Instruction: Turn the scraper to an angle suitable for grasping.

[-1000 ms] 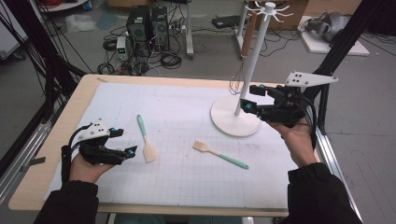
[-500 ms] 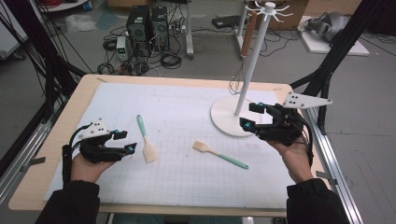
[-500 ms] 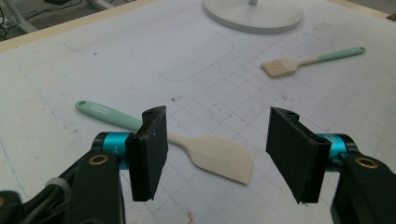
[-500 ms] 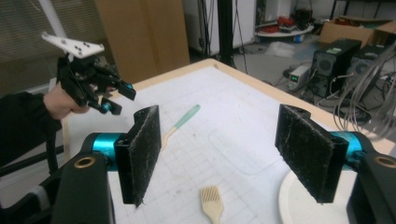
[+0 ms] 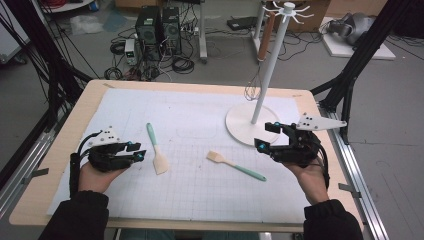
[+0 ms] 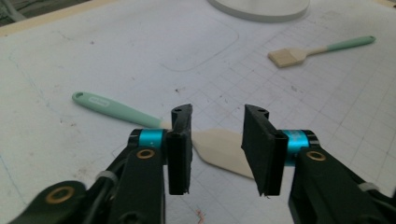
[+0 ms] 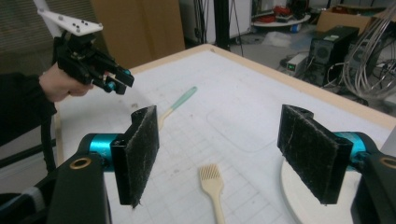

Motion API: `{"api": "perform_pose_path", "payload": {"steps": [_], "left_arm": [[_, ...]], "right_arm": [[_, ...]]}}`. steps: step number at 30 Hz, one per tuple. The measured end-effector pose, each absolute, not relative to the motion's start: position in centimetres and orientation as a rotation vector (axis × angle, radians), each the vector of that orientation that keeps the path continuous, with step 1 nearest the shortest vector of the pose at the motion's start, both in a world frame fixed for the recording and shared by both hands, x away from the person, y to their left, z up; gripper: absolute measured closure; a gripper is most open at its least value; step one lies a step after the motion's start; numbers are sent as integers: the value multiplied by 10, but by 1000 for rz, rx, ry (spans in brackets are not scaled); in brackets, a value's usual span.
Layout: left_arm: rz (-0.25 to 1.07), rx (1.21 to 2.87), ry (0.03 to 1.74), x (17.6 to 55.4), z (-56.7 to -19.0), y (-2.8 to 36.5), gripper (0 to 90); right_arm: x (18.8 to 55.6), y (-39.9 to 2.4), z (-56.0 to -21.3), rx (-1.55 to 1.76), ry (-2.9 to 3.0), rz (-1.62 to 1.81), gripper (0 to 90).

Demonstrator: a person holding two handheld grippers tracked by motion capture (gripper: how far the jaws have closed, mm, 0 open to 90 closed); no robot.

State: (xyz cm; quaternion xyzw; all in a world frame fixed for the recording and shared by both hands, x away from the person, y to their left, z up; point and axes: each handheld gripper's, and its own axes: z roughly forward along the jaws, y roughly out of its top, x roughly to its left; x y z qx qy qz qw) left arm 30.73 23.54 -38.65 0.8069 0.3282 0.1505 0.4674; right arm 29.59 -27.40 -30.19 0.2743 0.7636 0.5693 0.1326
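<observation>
Mint-handled cream silicone spatula [image 5: 156, 150] near the table's left edge lies just ahead of the left gripper [image 6: 218, 154], whose jaws have just been closing to a narrow empty gap; next it must straddle the blade, while the right gripper [image 7: 233, 154] stays wide over the mint-handled pastry brush [image 7: 211, 179].

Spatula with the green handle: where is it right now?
In the high view the spatula lies flat on the white mat, left of centre, its cream blade just beyond the left tongs, with the brush to its right.
</observation>
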Motion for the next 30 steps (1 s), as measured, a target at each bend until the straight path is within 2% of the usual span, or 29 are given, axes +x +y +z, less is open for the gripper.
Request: {"api": "perform_pose_path", "payload": {"steps": [8, 11, 30], "left_arm": [[331, 2022, 808, 320, -400, 230, 850], [332, 2044, 814, 325, -405, 227, 885], [294, 2147, 880, 347, -433, 215, 895]], "right_arm": [[291, -277, -313, 805, 2225, 1635, 281], [289, -277, -315, 813, 2231, 1625, 269], [281, -282, -342, 850, 2232, 1578, 266]]}}
